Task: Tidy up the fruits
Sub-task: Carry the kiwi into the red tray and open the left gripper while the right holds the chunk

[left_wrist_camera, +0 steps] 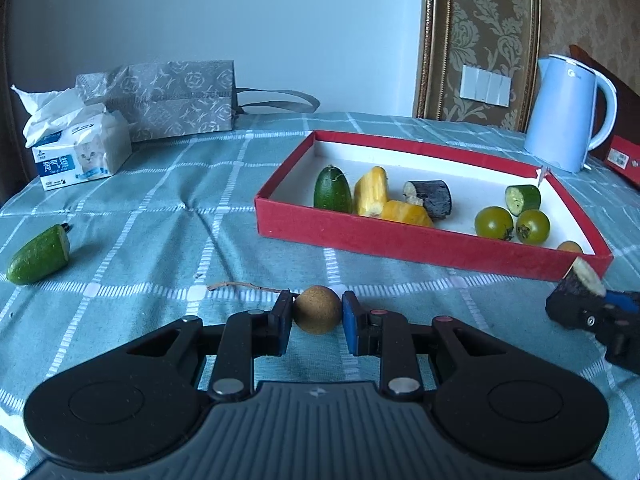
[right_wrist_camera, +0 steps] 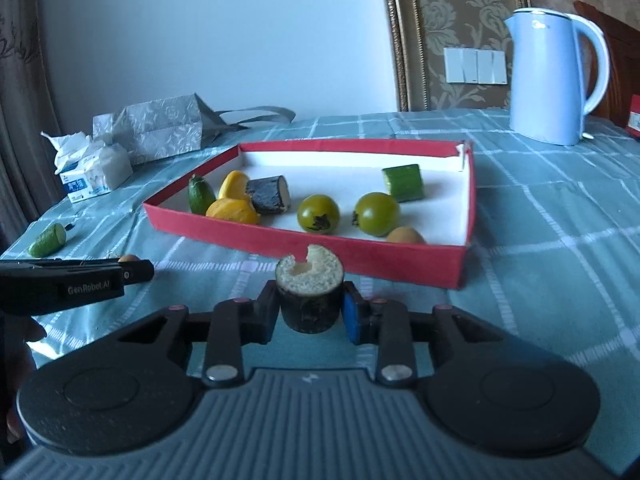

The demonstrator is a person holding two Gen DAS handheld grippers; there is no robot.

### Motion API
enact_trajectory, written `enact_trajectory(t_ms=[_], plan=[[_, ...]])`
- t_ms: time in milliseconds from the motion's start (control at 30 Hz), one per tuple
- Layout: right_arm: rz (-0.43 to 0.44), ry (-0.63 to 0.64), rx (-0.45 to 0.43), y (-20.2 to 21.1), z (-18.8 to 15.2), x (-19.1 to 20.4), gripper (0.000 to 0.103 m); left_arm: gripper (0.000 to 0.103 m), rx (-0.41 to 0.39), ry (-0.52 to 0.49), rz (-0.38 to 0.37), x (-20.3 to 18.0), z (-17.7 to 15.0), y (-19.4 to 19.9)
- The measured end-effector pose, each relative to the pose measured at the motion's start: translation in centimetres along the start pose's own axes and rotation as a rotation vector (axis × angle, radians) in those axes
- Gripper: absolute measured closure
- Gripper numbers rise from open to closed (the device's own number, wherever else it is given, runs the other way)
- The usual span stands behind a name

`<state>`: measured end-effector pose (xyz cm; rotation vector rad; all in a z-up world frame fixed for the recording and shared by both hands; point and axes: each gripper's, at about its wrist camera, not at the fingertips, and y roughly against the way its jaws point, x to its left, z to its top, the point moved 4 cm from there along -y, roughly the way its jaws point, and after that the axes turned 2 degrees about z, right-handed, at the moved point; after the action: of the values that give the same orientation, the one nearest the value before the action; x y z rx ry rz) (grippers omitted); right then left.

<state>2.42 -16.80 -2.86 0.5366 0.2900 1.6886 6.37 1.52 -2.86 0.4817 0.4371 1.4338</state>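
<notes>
Left wrist view. Left gripper (left_wrist_camera: 317, 312) clamped on small round brown fruit with rough matte skin (left_wrist_camera: 317, 309), pads (left_wrist_camera: 351, 322) pressing both its sides; held low in front of shallow red cardboard tray with white inside (left_wrist_camera: 400, 240), probably for transfer into it. Thin dry twig (left_wrist_camera: 244, 286) on teal checked tablecloth (left_wrist_camera: 160, 208) just behind fruit. Cut green cucumber end (left_wrist_camera: 38, 254) lying well left of tray, outside it, so likely not yet sorted. Right gripper (left_wrist_camera: 580, 300) near tray's front right corner, carrying dark cut piece.

Right wrist view. Right gripper (right_wrist_camera: 310, 306) closed around short dark-skinned cylinder with pale grainy cut face (right_wrist_camera: 310, 292), cut face up and notched at the top edge; held just in front of tray's (right_wrist_camera: 304, 246) front wall, apparently ready for drop-in. Inside tray: two green tomatoes (right_wrist_camera: 319, 213), yellow corn pieces (right_wrist_camera: 234, 204), cucumber segment (right_wrist_camera: 402, 182), another dark chunk (right_wrist_camera: 268, 196). Pale blue electric kettle (right_wrist_camera: 548, 76) behind tray, to its right.
</notes>
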Motion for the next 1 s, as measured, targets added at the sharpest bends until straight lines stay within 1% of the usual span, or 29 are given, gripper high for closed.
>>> enact_trajectory(t_ms=[67,167,267,400,467,567,700,1000], plan=[[0.0,-0.001,-0.008,0.1,0.0,0.0,0.072,0.077,0.005,0.002,0.006,0.0,0.0,-0.1],[0.003,0.002,-0.021,0.3,0.1,0.1,0.072,0.077,0.006,0.034,-0.002,0.3,0.2,-0.1],[-0.006,0.009,-0.033,0.5,0.1,0.1,0.072,0.077,-0.003,0.05,-0.026,0.2,0.5,0.0],[-0.003,0.014,-0.029,0.5,0.0,0.3,0.072,0.077,-0.015,0.022,-0.008,-0.5,0.6,0.0],[0.003,0.019,-0.03,0.5,0.0,0.4,0.072,0.077,-0.014,0.02,-0.011,-0.6,0.6,0.0],[-0.01,0.036,-0.051,0.8,0.1,0.7,0.072,0.077,-0.02,0.018,-0.009,-0.9,0.8,0.0],[-0.014,0.04,-0.058,0.9,0.1,0.7,0.072,0.077,-0.023,0.009,-0.015,-1.4,1.2,-0.1],[-0.005,0.049,-0.049,0.9,0.1,1.0,0.072,0.077,-0.072,-0.014,-0.053,-3.3,2.8,0.2]])
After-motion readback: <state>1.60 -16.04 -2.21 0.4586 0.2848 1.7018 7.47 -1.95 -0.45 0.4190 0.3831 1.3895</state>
